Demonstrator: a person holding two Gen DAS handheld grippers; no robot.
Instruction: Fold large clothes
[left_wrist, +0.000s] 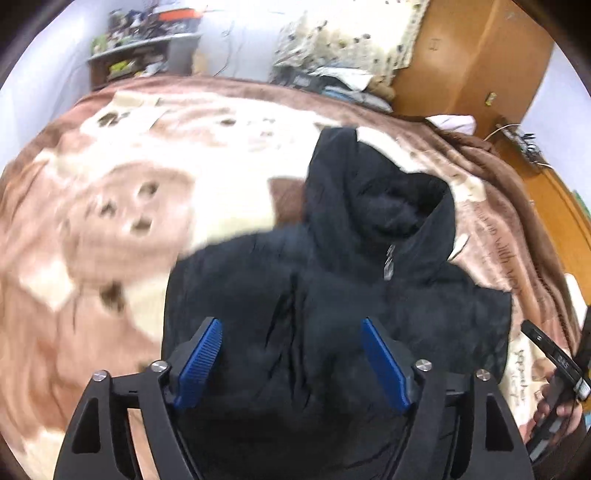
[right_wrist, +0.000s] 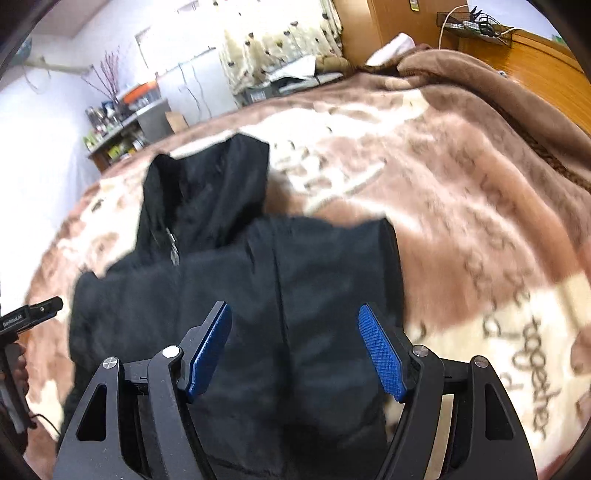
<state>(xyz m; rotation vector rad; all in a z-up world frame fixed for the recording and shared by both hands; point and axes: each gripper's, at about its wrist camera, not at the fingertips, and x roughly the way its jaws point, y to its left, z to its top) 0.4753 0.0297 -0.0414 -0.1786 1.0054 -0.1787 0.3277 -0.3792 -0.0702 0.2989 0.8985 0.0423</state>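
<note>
A black hooded jacket (left_wrist: 332, 295) lies folded into a block on a brown and cream blanket, hood pointing away and a silver zip pull at the collar. My left gripper (left_wrist: 291, 325) hovers above its near part, blue pads spread wide with nothing pinched. In the right wrist view the same jacket (right_wrist: 240, 302) fills the middle. My right gripper (right_wrist: 295, 314) also stands open over it, with only the cloth below showing in the gap. Each gripper shows at the edge of the other's view, held in a hand: the right gripper (left_wrist: 554, 362) and the left gripper (right_wrist: 33, 314).
The blanket (left_wrist: 110, 221) covers a wide bed. A wooden headboard (right_wrist: 535, 51) and wardrobe (left_wrist: 461, 55) stand at the right. A cluttered shelf (left_wrist: 144, 55) and a spotted curtain (right_wrist: 277, 40) are at the far wall. Bare blanket lies left and right of the jacket.
</note>
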